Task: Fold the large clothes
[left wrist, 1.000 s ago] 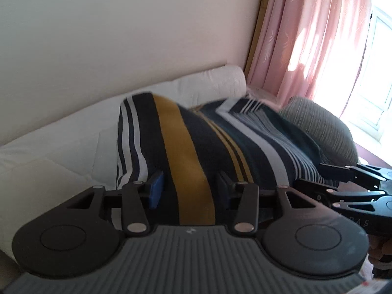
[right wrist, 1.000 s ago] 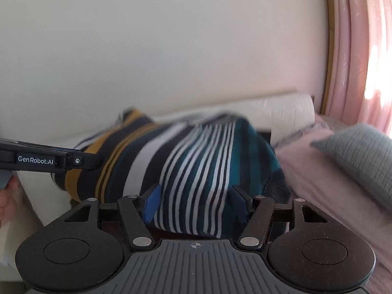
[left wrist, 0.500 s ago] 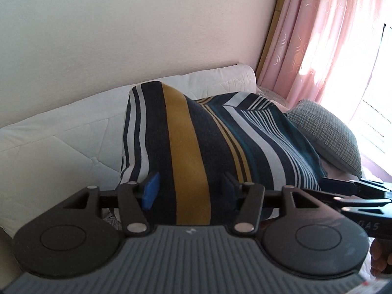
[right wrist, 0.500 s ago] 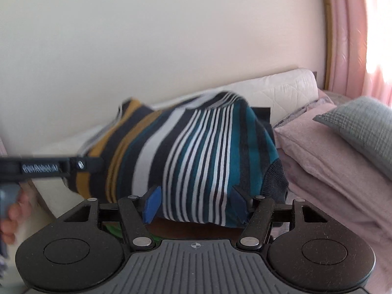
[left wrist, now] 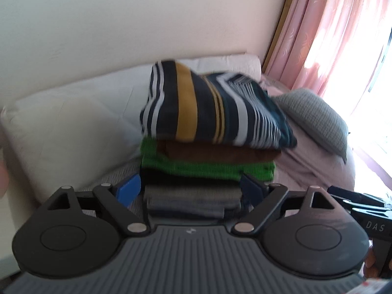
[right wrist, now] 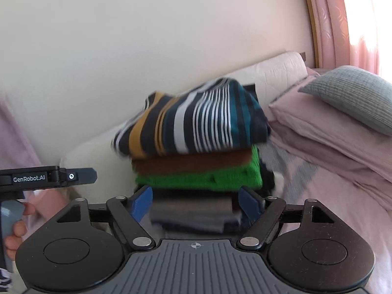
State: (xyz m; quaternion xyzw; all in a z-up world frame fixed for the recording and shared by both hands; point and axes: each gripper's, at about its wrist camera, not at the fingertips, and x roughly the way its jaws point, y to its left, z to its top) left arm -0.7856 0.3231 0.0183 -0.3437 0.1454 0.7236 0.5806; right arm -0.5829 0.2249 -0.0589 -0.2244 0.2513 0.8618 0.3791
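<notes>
A folded striped garment (left wrist: 210, 112) (right wrist: 196, 122) in navy, mustard, white and teal lies on top of a stack of folded clothes: brown (left wrist: 220, 153) (right wrist: 193, 163), green (left wrist: 208, 169) (right wrist: 201, 180), then grey layers (left wrist: 191, 201) (right wrist: 191, 214). My left gripper (left wrist: 189, 191) stands back from the stack, its jaws opening, nothing pressed between the pads. My right gripper (right wrist: 196, 202) is likewise drawn back with jaws opening and nothing gripped. The left tool's body (right wrist: 46, 177) shows at the left of the right wrist view.
The stack sits on a bed against a white padded headboard (left wrist: 73, 112) (right wrist: 276, 73). A grey pillow (left wrist: 316, 120) (right wrist: 355, 93) lies on pink bedding (right wrist: 318, 142) to the right. Pink curtains (left wrist: 330, 29) hang by a bright window. A hand (right wrist: 14, 230) holds the left tool.
Both grippers let go of the striped garment, opened wide and pulled back. The garment now rests on the stack, whose lower layers have come into view.
</notes>
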